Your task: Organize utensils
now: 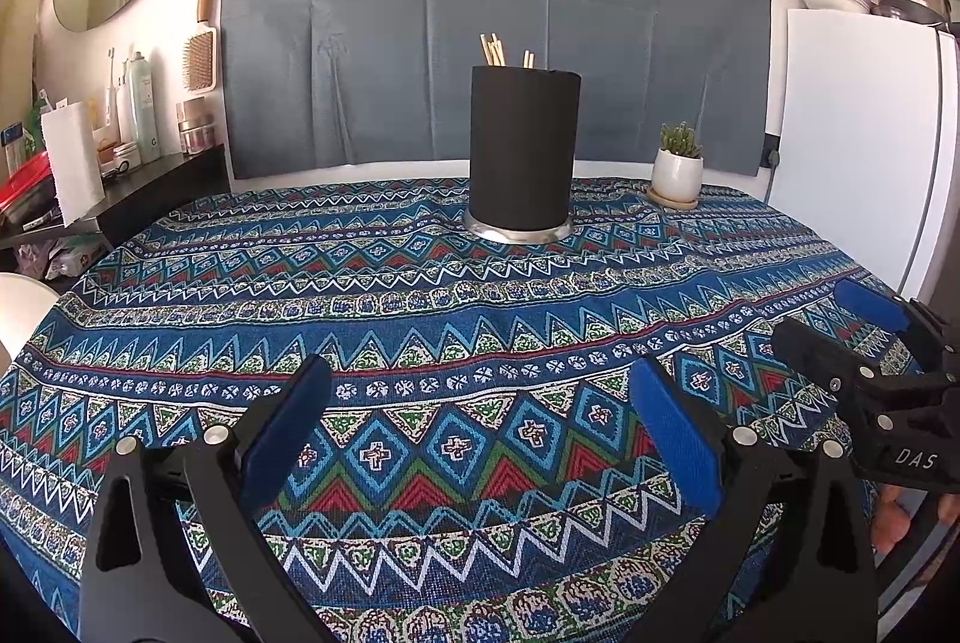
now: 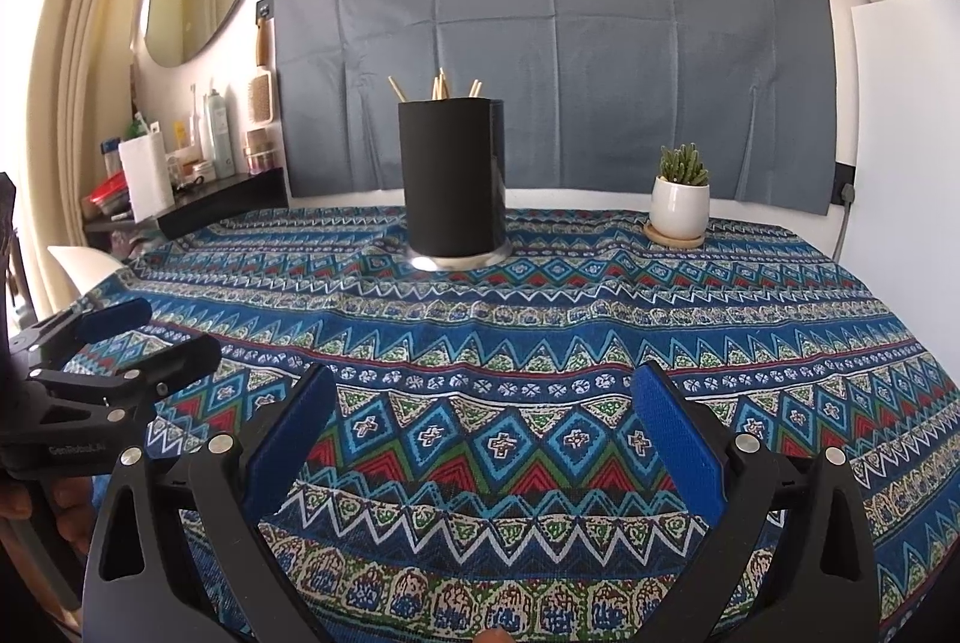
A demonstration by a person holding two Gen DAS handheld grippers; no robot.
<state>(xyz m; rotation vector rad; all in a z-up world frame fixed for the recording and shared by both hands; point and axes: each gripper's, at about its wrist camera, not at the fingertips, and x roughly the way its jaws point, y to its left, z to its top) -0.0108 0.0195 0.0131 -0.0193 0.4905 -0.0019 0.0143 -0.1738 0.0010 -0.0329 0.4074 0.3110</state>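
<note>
Both tongs are empty. My left tongs (image 1: 480, 427) stand wide open, blue pads well apart, nothing between them. My right tongs (image 2: 483, 433) are the same: spread wide, holding nothing. Each hangs low over the near part of the tablecloth (image 1: 420, 295), side by side, well short of the holder (image 1: 523, 150).

The holder is my landmark. It is a black cylinder on a metal base, upright, toward the far side of the table. Wooden stick ends, likely chopsticks (image 1: 495, 50), rise from its top, leaning slightly. I cannot tell what else it contains.

Step in hand, by my judgement: either the start, before anything is taken out, or the finish, with all utensils stowed. No loose utensil lies on the cloth in either view, so I lean toward the latter but cannot confirm it.

If work remains, the next move calls for a reach forward to the holder and a narrow pinch on one stick near its top.

Room: the cloth between my tongs and the holder is open. Right of the holder, near the back edge, stands a small potted plant (image 1: 678, 172); a wide sweep there could tip it. The holder itself is tall and may topple if struck sideways.
</note>
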